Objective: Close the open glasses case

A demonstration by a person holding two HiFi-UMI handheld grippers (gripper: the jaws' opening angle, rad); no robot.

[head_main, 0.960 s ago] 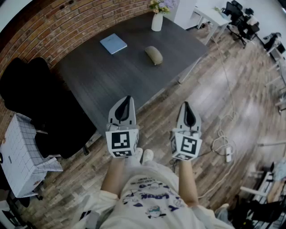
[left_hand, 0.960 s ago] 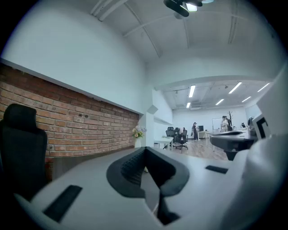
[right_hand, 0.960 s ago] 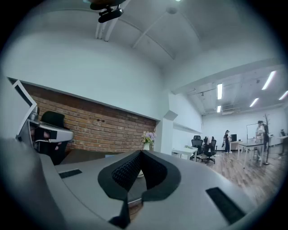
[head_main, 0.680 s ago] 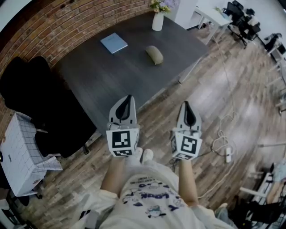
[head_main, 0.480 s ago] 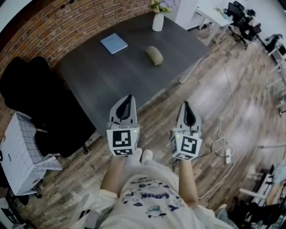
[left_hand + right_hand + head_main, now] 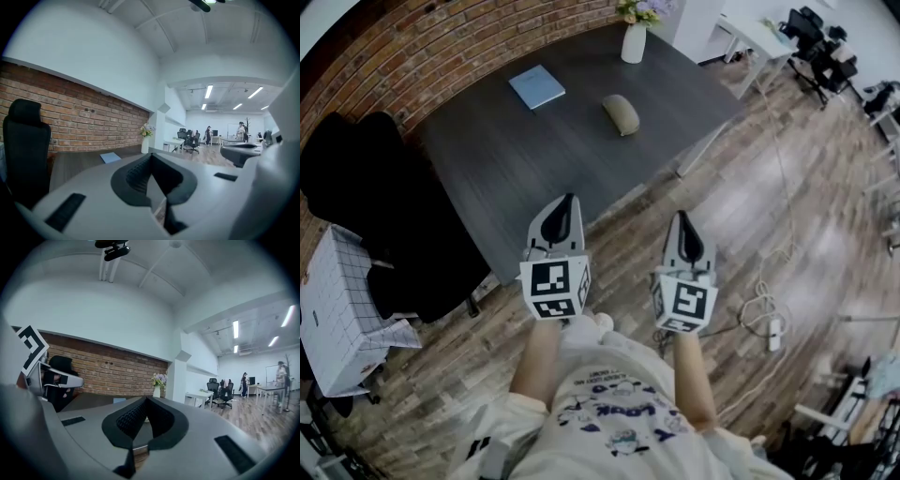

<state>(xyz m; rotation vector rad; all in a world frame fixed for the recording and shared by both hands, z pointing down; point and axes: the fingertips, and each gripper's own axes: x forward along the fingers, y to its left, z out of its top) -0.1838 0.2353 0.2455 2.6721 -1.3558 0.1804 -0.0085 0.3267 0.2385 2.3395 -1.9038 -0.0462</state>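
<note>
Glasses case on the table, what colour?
The glasses case is khaki-olive; head view shows it best.

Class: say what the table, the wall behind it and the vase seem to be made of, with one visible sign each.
Table: dark wood or wood-look laminate, matt finish; faint grain streaks show.
Wall: red brick, rough; mortar joints run in courses.
Vase: probably glazed ceramic; plain white and smooth, though too small to be sure.

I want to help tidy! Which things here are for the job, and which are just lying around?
For the job: glasses case, left gripper, right gripper.
Just lying about: notebook, vase, chair.
</note>
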